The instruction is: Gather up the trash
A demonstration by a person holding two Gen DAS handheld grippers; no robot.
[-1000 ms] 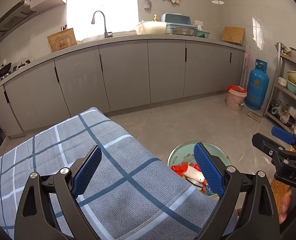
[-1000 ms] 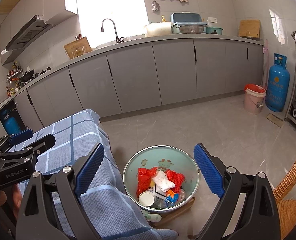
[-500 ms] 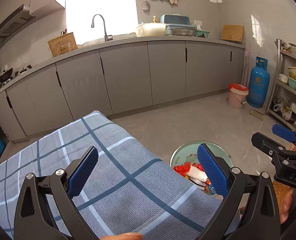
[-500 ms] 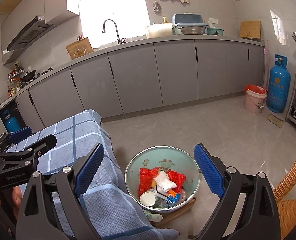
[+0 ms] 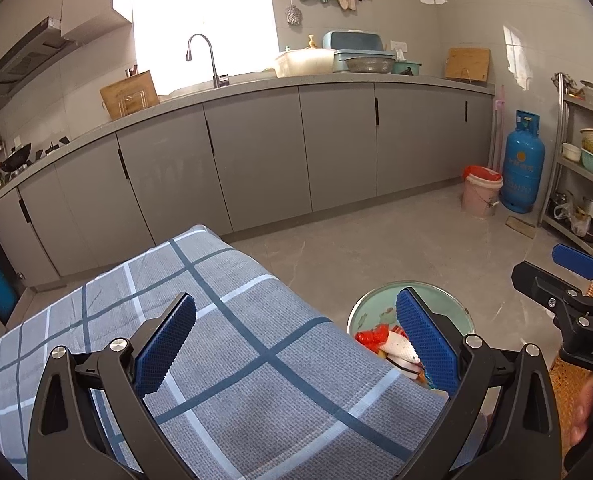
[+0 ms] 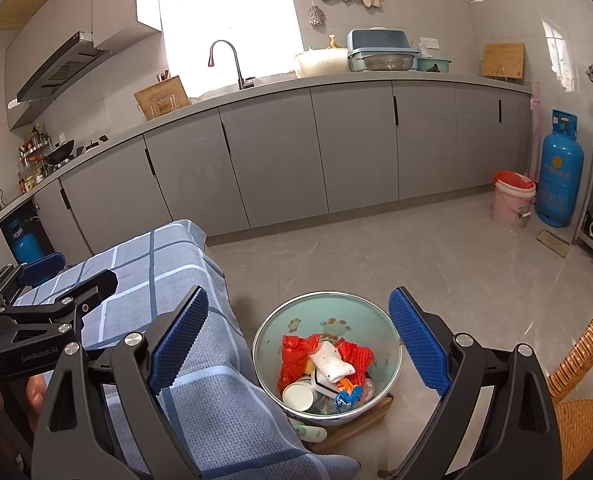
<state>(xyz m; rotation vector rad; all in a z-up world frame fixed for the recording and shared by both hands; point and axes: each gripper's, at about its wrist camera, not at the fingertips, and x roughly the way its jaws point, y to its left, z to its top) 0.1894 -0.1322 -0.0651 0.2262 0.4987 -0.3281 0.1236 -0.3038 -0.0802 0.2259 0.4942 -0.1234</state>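
Left hand-held gripper (image 5: 292, 344): jaws spread wide, having just been opening to their full reach, with nothing between the pads. It hangs above the cloth (image 5: 224, 340), a grey-blue check that covers the surface, and points forward and down across it. No item lies on the visible cloth, so there is nothing there for it to take up.

Right hand-held gripper (image 6: 296, 340): jaws likewise wide apart and empty. It is aimed over the edge of the cloth at the bin (image 6: 392, 344), a pale green pail standing on the floor just beside the draped surface, on what looks like a low wooden block.

Location of the trash (image 6: 328, 368): inside the bin. Red plastic wrapping, a white mesh wad, a paper cup lying on its side and some blue-and-orange packets lie heaped at the bottom. One pale green piece (image 6: 308, 432) lies on the floor against the foot of the bin, half under the cloth's hem; what it is cannot be made out.

Assessment: the bin stands at the surface's edge so that items can be carried off the cloth and dropped straight in. Both grippers open and empty over a bare cloth suggests a release is complete and collection is at or near its end. The floor piece may be outstanding.
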